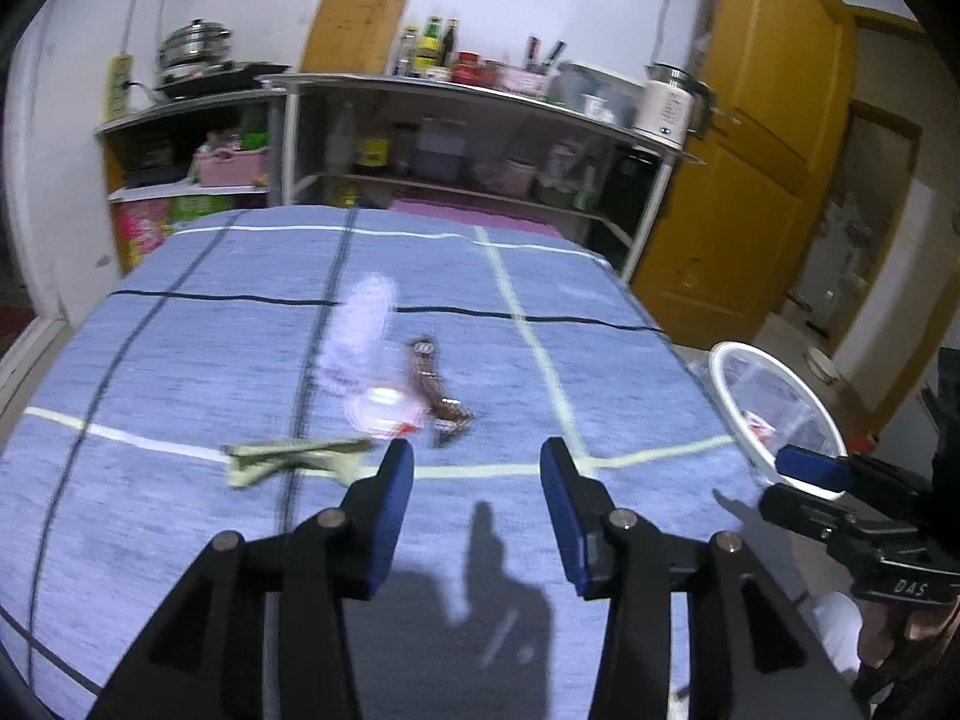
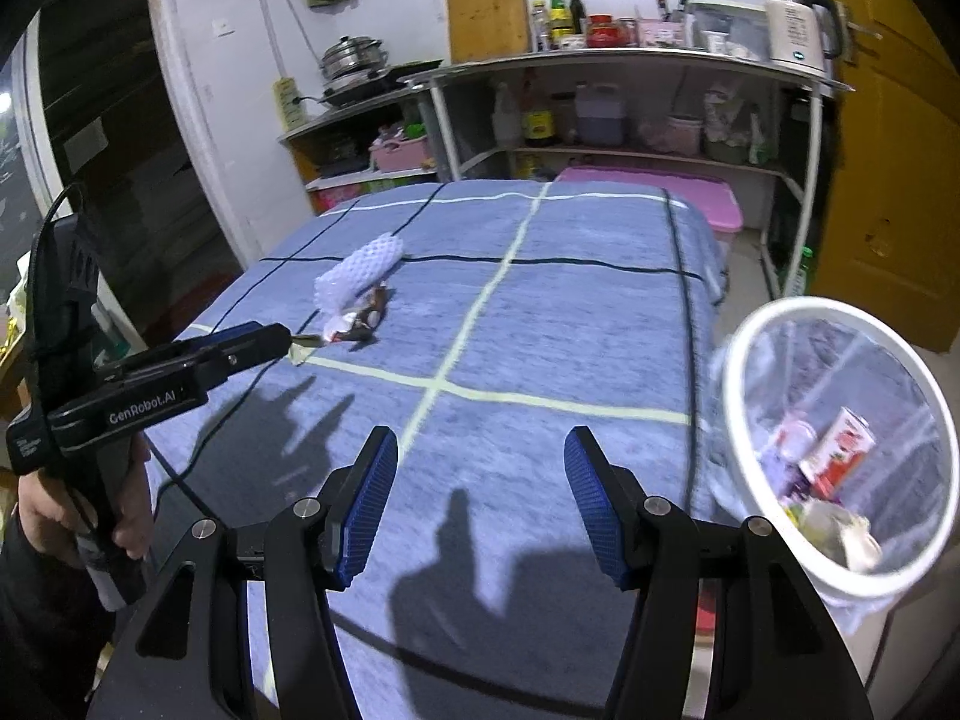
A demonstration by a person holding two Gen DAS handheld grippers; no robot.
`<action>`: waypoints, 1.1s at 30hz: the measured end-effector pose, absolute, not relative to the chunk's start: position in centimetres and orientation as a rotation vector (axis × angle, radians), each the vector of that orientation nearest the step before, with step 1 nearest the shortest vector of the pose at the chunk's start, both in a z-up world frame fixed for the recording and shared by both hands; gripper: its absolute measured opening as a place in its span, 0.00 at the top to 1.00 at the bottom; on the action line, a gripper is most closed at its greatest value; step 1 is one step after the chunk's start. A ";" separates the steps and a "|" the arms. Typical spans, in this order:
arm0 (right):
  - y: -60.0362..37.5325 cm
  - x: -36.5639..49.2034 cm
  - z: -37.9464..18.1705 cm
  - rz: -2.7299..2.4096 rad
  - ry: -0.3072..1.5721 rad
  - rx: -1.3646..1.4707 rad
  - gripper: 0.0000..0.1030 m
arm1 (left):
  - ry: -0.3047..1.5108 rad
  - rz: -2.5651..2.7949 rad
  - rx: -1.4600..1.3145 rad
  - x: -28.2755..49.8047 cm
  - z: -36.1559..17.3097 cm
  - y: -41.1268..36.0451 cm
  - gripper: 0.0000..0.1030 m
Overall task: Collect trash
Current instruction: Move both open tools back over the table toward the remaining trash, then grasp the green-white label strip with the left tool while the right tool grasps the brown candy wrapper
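Partly done: carton and scraps lying in the white bin [image 2: 753, 360]; foam net [image 2: 363, 267], brown wrapper [image 1: 433, 387], green wrapper [image 1: 294, 459] still waiting on the bench [image 2: 540, 330]. Both tools, left tool [image 1: 477, 483] and right tool [image 2: 480, 480], gaping wide, holding nothing.

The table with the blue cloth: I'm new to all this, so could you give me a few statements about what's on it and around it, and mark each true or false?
1. Both claws are holding trash. False: the left claw and the right claw are open and empty.
2. A white foam net lies on the blue cloth. True.
3. The white bin is empty. False: it already holds a red-and-white carton and other scraps.
4. A brown wrapper lies beside the foam net. True.
5. The bin stands on the cloth. False: it stands beside the table's right edge.
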State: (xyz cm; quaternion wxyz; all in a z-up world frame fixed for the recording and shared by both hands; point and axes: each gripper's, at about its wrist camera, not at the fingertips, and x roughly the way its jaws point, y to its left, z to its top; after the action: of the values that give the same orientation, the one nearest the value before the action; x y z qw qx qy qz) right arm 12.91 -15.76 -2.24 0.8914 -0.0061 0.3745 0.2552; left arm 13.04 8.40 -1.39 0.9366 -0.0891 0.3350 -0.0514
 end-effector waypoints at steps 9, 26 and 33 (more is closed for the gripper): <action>-10.4 16.3 -3.2 0.593 0.809 -0.034 0.45 | 0.704 -0.019 -0.140 15.0 -2.6 13.0 0.52; -2.5 22.5 -6.4 0.648 0.904 -0.046 0.57 | 0.777 -0.098 -0.094 17.1 -4.9 14.7 0.41; -1.4 23.9 -7.8 0.642 0.944 -0.070 0.78 | 0.820 -0.152 -0.076 17.5 -5.5 14.1 0.38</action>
State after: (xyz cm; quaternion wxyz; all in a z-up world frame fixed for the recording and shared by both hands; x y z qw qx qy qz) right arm 23.88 -1.41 -7.81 0.8409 -0.0330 0.4467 0.3036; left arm 17.50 14.15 -5.52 0.9136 -0.0371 0.3981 -0.0738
